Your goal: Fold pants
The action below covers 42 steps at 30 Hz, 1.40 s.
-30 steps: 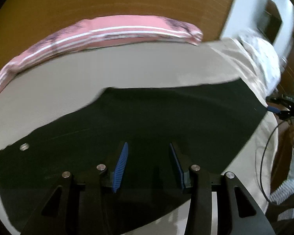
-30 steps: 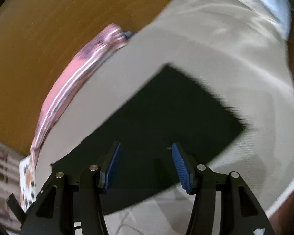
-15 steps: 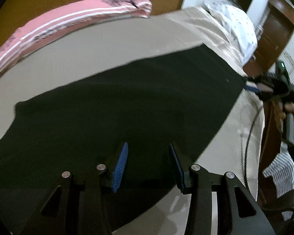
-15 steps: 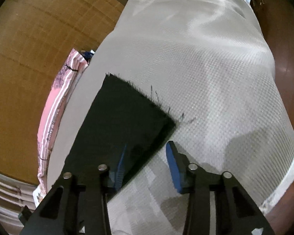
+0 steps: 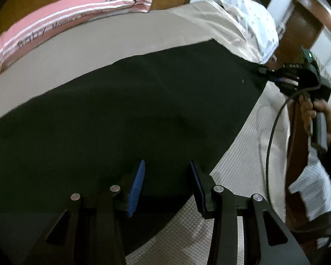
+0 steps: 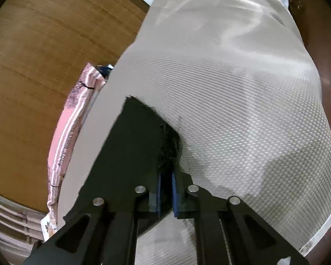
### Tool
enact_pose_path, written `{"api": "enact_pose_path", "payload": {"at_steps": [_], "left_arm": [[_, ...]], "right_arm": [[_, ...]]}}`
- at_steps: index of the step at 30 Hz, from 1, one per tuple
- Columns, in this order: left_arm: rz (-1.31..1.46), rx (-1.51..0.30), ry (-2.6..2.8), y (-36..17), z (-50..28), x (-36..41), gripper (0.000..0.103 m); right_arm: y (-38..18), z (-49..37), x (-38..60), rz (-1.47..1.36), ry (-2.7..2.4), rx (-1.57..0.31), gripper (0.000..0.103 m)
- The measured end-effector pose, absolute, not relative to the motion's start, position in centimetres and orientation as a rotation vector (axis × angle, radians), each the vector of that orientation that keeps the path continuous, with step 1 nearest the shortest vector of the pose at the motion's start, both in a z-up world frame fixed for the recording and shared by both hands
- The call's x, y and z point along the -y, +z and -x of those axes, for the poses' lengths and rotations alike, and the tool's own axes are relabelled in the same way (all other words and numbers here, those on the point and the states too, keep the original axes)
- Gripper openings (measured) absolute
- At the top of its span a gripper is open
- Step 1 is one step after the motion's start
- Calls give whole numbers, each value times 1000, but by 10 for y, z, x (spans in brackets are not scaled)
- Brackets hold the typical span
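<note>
The black pants lie flat on the bed, long axis running from lower left to the upper right of the left view. The right claw has just closed, clenched on the frayed hem corner. The left claw hovers released over the near edge. The pink pillow reads "Baby".

A beige textured bedsheet covers the bed. A pink striped blanket lies folded along its far edge, against a brown wooden wall. A white dotted pillow sits at one corner
</note>
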<state>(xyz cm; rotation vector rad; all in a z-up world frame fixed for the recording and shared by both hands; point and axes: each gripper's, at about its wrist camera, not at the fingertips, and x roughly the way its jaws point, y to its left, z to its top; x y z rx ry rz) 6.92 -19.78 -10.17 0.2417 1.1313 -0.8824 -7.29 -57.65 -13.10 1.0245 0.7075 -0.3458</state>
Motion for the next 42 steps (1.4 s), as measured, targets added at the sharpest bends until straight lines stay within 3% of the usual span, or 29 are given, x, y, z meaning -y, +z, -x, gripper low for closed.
{"api": "enact_pose_path", "payload": {"at_steps": [13, 26, 35, 39, 41, 42], "left_arm": [[76, -1094, -631, -70, -102, 76, 43], [243, -1104, -559, -76, -94, 5, 43], [279, -1100, -592, -74, -96, 0, 43], [287, -1110, -593, -76, -95, -2, 43], [291, -1117, -604, -76, -94, -2, 43], [297, -1121, -611, -75, -94, -3, 43]], "right_arm": [[-66, -28, 427, -824, 44, -781, 9], [-118, -73, 221, -478, 399, -1139, 9], [-113, -72, 192, -419, 438, -1135, 10], [-120, -67, 182, -345, 458, -1179, 20], [-116, -67, 181, -376, 494, -1186, 33], [-112, -66, 181, -392, 511, -1173, 33]]}}
